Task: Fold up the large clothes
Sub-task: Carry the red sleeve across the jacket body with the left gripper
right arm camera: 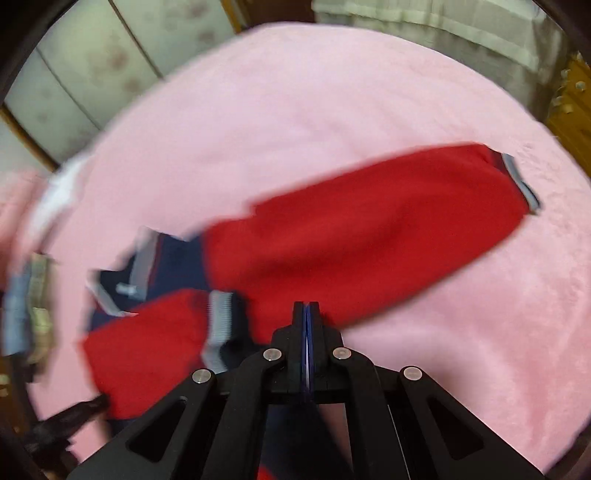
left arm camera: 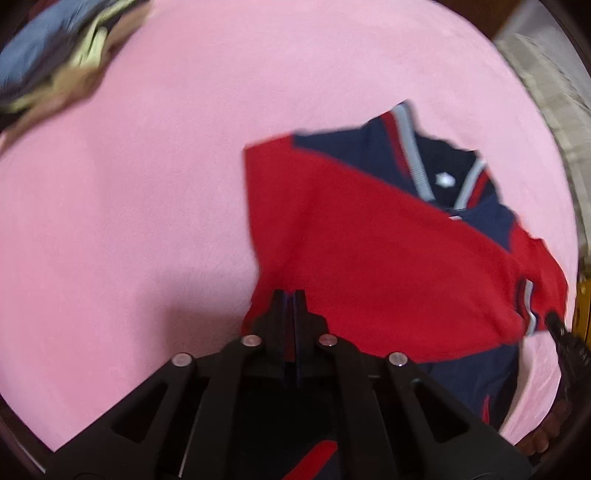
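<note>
A red and navy jacket with grey-striped collar and cuffs lies on a pink blanket. My left gripper is shut at the red sleeve's near edge; the jaws look pressed together, and cloth between them is not clear. The right gripper's tip shows at the sleeve cuff on the right. In the right wrist view my right gripper is shut, its tips over the jacket where the long red sleeve meets the body. The left gripper's tip shows at the lower left by the other sleeve.
A pile of other clothes lies at the blanket's far left corner. The blanket is bordered by a pale patterned panel, cream cloth and a wooden piece.
</note>
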`<state>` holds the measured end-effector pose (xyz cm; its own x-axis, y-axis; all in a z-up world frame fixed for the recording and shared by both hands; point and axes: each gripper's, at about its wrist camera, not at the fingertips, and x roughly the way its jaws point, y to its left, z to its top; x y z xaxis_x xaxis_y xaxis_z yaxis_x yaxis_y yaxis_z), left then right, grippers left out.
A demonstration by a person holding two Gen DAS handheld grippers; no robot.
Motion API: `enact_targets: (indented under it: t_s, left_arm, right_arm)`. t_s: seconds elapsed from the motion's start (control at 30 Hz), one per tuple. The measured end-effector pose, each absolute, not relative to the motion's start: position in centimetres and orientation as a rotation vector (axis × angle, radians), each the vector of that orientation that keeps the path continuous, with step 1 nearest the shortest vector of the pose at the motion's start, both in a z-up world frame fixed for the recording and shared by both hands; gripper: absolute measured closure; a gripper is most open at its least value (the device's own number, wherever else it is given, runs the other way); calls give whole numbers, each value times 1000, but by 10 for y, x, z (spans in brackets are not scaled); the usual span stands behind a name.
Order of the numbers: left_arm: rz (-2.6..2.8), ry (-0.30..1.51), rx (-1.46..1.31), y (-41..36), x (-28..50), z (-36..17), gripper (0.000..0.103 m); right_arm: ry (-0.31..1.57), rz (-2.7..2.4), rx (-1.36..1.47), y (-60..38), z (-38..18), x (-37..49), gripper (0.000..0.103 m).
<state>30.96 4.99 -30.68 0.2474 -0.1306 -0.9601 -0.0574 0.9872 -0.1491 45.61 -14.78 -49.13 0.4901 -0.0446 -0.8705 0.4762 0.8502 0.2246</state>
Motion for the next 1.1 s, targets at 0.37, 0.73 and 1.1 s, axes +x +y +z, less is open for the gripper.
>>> enact_targets:
  t_s: [0.37, 0.73, 1.1]
  left_arm:
    - [-6, 1343, 6, 42, 334, -311, 100]
    - [-115, 1347, -56, 88, 308, -299, 100]
    - [-202, 1375, -42, 49, 265, -274, 34]
  right_arm:
    - [1282, 7, 408, -19, -548, 514, 101]
    - [1162, -203, 630, -38, -583, 496, 101]
    - [1009, -325, 866, -5, -591, 455, 41]
